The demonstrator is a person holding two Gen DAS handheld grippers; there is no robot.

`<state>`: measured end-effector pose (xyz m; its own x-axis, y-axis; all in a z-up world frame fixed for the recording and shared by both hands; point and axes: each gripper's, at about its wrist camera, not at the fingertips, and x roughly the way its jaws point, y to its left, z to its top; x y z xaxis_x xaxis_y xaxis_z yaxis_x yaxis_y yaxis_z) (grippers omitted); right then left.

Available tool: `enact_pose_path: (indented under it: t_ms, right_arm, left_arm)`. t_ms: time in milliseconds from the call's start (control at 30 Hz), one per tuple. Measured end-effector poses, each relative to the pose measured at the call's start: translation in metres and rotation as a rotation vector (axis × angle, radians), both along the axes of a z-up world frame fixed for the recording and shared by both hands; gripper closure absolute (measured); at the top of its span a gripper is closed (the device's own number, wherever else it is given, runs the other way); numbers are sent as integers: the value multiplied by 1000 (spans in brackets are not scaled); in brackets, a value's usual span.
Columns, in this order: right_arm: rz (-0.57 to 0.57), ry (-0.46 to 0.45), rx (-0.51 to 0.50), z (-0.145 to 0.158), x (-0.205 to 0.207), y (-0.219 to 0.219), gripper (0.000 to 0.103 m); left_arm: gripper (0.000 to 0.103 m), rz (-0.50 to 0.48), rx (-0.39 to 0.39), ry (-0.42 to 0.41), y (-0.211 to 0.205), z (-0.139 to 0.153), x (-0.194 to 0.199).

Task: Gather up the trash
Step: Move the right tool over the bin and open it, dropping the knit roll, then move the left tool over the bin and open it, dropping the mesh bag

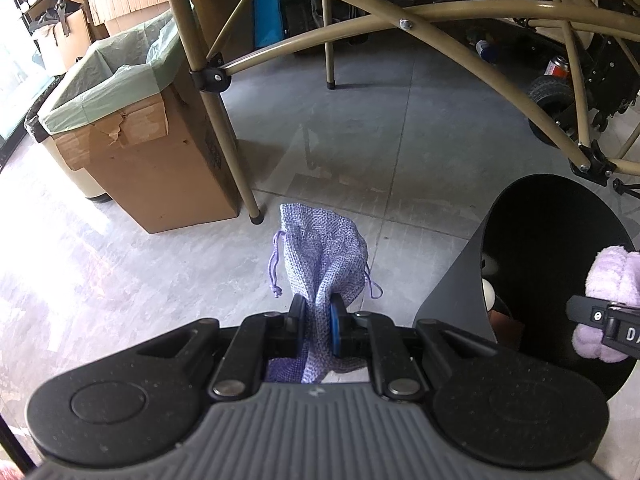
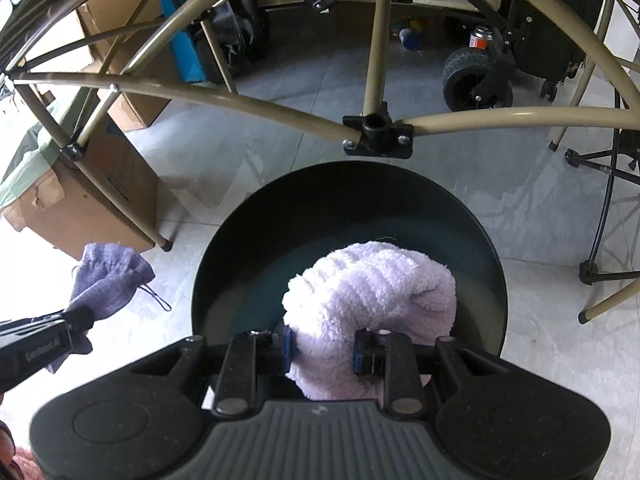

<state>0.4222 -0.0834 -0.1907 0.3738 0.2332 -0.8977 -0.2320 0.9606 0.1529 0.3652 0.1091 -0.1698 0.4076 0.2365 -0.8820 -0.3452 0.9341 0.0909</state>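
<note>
Fleecy cloth (image 2: 372,292) clamped in right gripper (image 2: 322,350) over black bin (image 2: 486,240); release it there. Left gripper (image 1: 316,320) pinches pouch (image 1: 320,248) beside the bin; move it over the rim first.

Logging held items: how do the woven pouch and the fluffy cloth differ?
The woven pouch is flat-knit with drawstrings; the fluffy cloth is plush and bulkier. The pouch hangs over bare floor; the cloth sits above the black bin. Both are lilac, each pinched in a tool.
</note>
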Motion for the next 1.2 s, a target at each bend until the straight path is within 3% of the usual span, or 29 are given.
enact_pose_path:
  t_ms: [133, 267, 333, 400, 467, 1200]
  right_arm:
    - [-4, -3, -11, 0, -2, 0, 74]
    - [-4, -3, -18, 1, -2, 0, 65]
    - [-6, -4, -30, 2, -1, 2, 52]
    - [-14, -18, -57, 3, -2, 2, 25]
    - [-18, -24, -82, 3, -1, 2, 13]
    - [-43, -16, -74, 11, -9, -12, 7]
  left_arm:
    - [90, -5, 2, -7, -2, 2, -1]
    - [90, -7, 5, -10, -2, 2, -2]
    - [90, -7, 6, -11, -3, 3, -3]
    - [90, -7, 7, -12, -2, 3, -3]
    - [90, -7, 7, -14, -3, 4, -3]
    - [91, -40, -1, -61, -19, 20, -6]
